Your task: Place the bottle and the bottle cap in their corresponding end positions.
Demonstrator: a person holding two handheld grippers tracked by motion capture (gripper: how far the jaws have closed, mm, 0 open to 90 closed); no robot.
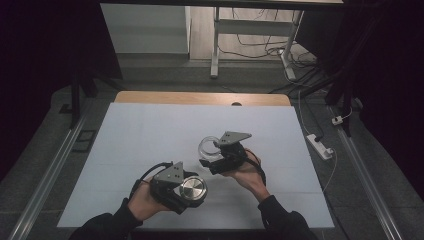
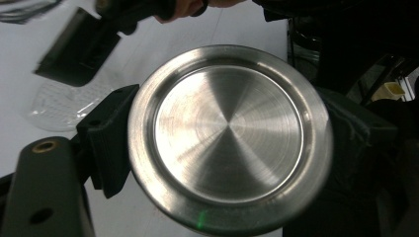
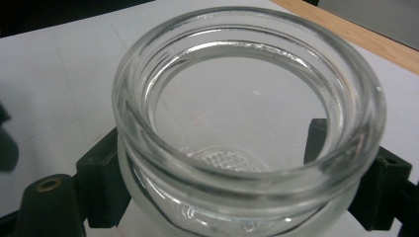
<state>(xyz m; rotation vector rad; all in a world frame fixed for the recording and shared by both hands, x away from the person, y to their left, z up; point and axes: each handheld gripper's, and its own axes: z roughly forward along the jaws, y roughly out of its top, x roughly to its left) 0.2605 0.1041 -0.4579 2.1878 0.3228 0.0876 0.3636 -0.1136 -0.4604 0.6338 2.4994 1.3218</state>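
A round brushed-steel lid (image 1: 193,188) (image 2: 230,136) is held flat side up between the jaws of my left gripper (image 1: 186,191), low over the white mat near the front. To its right and farther back, my right gripper (image 1: 212,156) is shut on a clear glass jar (image 1: 209,146) (image 3: 247,123). The jar is empty, mouth up and tilted a little toward the camera, with a dimpled base showing through. In the left gripper view the jar's base (image 2: 64,101) and the right gripper (image 2: 79,47) appear at upper left. Lid and jar are apart.
A white mat (image 1: 150,135) covers the wooden table (image 1: 200,97), whose bare edge runs along the back. A power strip (image 1: 320,145) and cables lie on the floor to the right. A white desk frame (image 1: 250,30) stands beyond the table.
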